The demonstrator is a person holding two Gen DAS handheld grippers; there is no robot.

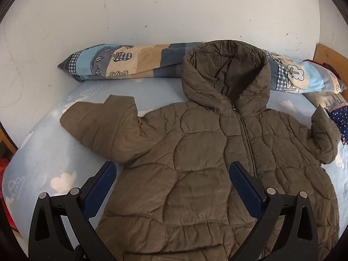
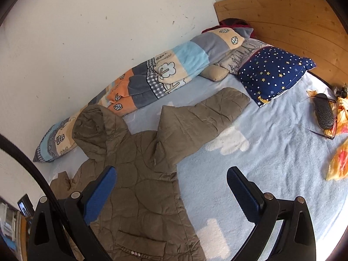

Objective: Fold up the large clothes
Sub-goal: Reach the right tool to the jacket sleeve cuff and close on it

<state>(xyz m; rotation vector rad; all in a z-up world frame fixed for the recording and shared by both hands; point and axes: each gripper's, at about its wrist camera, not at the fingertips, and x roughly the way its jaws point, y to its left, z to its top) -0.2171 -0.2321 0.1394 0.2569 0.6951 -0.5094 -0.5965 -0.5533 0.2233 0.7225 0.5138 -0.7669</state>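
Your left hand-held gripper (image 1: 171, 169) hangs over the quilted olive-brown jacket (image 1: 195, 163), its blue-padded fingers (image 1: 243, 182) spread wide and holding nothing. The jacket lies face up on the bed (image 1: 47, 156), zipped, with its hood (image 1: 226, 74) pointing toward the white wall (image 1: 152, 10) and resting against the rolled patchwork blanket (image 1: 121, 63) that runs along that wall. From the left wrist view, one sleeve (image 1: 97, 124) stretches out flat to the left of the jacket's body, while the other sleeve (image 1: 324, 139) is bunched up at the right edge.

Your right hand-held gripper (image 2: 171, 171) is also spread wide and empty. In its view one finger (image 2: 100, 195) sits above the jacket's (image 2: 139, 184) body and the other above the bare light-blue sheet with white cloud shapes (image 2: 250, 163). The outstretched sleeve (image 2: 202, 117) reaches toward the dark-blue star-print pillow (image 2: 276, 74), its cuff just short of the pillow's corner. A front pocket (image 2: 139, 239) shows near the jacket's hem, with a row of small pale studs below it. Farther along the bed, near the wooden headboard (image 2: 282, 19), a dark case (image 2: 324, 113) lies beside yellow-and-orange fabric (image 2: 339, 163), well apart from the jacket.
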